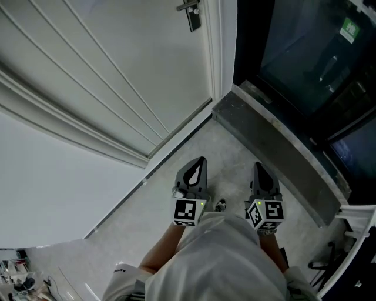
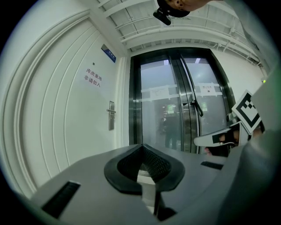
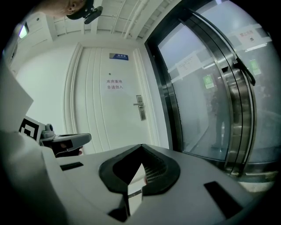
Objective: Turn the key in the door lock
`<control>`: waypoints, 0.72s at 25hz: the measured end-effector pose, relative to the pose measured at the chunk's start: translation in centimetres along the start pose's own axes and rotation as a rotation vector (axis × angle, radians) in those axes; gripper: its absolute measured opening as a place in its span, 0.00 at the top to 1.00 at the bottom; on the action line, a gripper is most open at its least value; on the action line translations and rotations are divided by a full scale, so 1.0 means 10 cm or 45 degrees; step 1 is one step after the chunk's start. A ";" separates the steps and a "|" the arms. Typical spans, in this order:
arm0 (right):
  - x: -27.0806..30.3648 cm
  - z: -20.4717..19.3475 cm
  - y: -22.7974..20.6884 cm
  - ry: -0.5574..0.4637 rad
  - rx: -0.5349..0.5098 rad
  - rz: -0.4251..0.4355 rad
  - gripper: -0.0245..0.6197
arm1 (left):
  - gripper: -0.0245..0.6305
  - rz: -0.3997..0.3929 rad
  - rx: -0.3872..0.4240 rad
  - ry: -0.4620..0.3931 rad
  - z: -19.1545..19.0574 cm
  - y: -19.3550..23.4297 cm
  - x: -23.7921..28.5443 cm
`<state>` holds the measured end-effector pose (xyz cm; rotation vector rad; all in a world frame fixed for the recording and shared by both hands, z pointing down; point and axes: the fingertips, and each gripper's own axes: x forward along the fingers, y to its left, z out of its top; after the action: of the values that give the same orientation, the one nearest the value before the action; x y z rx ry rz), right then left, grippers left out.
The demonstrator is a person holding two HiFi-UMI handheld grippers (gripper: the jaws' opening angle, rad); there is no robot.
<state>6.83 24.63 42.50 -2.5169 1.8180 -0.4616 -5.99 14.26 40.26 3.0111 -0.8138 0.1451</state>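
1. A person stands on a pale floor facing a white panelled door (image 1: 117, 70), with a two-jaw gripper in each hand, side by side at waist height.
2. The left gripper (image 1: 200, 161) is clenched, its pads pressed together with nothing between them.
3. The right gripper (image 1: 259, 167) is clenched the same way and is also empty.
4. The lock plate (image 1: 189, 9), with its lever handle, sits on the door edge at about twelve o'clock from the grippers, well apart from both.
5. No key can be made out at this range, so I cannot tell whether one sits in the lock.
6. Dark glass doors (image 1: 305, 53) stand at two o'clock, beyond a grey stone sill (image 1: 276, 147).
7. By the look of it, the task has not begun. Reaching the lock, gripping the key and turning it are all left to do.
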 end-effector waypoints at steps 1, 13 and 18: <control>0.05 0.01 -0.02 -0.001 -0.003 0.001 0.98 | 0.95 0.000 -0.002 0.000 0.00 0.01 0.06; 0.94 0.19 -0.28 0.001 -0.029 0.010 0.98 | 0.95 0.005 -0.011 -0.020 0.02 0.40 0.94; 1.41 0.34 -0.31 0.004 -0.028 0.033 0.98 | 0.95 -0.002 -0.011 -0.024 0.08 0.61 1.37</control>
<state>14.52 12.02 43.08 -2.5050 1.8649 -0.4474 2.79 2.04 40.76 3.0096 -0.8117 0.1134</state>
